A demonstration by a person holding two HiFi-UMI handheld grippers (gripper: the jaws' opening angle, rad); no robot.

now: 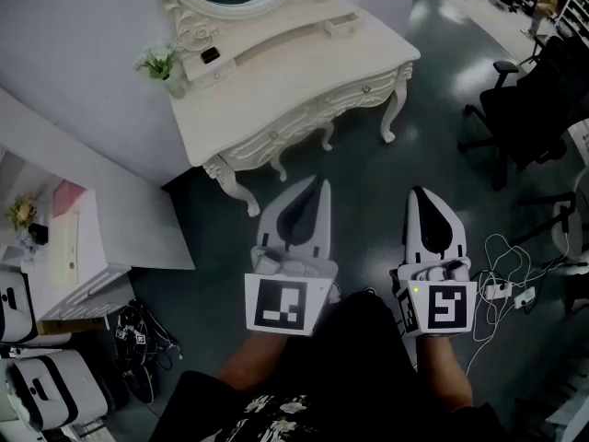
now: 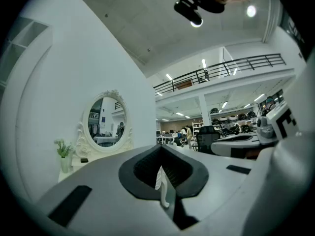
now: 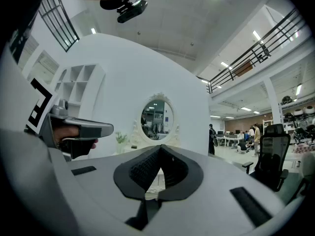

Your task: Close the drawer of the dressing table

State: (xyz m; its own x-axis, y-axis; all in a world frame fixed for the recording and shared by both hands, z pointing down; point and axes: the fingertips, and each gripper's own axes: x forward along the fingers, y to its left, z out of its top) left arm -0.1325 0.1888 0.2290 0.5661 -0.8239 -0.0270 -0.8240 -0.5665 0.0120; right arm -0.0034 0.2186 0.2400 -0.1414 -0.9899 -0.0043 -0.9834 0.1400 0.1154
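While held level above the floor (image 1: pixel 368 215), well short of the table's (image 1: pixel 276 99) front edge, left gripper (image 1: pixel 319 185) and right gripper (image 1: pixel 420 193) show fingers (image 2: pixel 142 171) clenched together, gripping nothing.

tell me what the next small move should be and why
Probably carry the right gripper forward toward the dressing table: it is shut, empty and well short of the table, whose small upper drawer seems to stick out on that side.
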